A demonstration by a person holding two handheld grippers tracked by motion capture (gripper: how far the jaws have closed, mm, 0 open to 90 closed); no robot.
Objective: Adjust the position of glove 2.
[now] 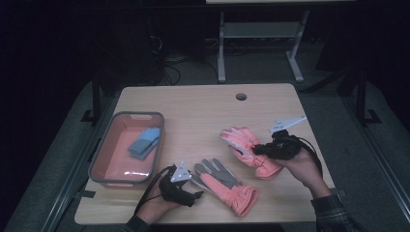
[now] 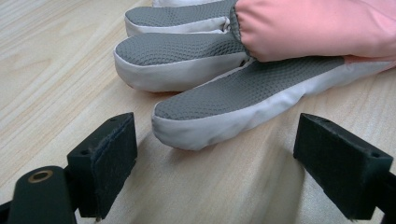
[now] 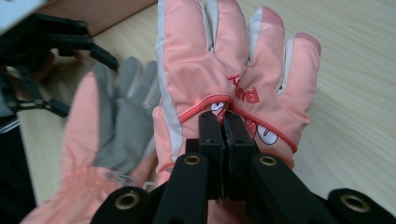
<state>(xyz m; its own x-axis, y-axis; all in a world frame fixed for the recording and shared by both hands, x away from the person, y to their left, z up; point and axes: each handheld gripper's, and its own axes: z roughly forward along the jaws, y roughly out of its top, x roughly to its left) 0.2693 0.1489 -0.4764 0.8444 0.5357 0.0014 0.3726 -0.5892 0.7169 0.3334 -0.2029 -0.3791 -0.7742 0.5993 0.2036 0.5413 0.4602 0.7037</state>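
Observation:
Two pink winter gloves are on the wooden table (image 1: 193, 106). One glove (image 1: 225, 186) lies palm up near the front edge, its grey palm showing. My left gripper (image 1: 196, 187) rests on the table just left of its fingertips. In the left gripper view the jaws stand open (image 2: 210, 172) either side of one grey fingertip (image 2: 224, 112) without touching it. The second glove (image 1: 249, 150) is back side up at the right. My right gripper (image 1: 258, 149) is shut on a pinch of fabric on its back (image 3: 223, 126), near the red lettering on that glove (image 3: 224, 70).
A grey-rimmed pink bin (image 1: 140, 116) stands at the table's left with a blue folded item (image 1: 145, 141) inside. A round cable hole (image 1: 241, 96) sits near the far edge. A desk frame (image 1: 222, 53) stands on the floor behind.

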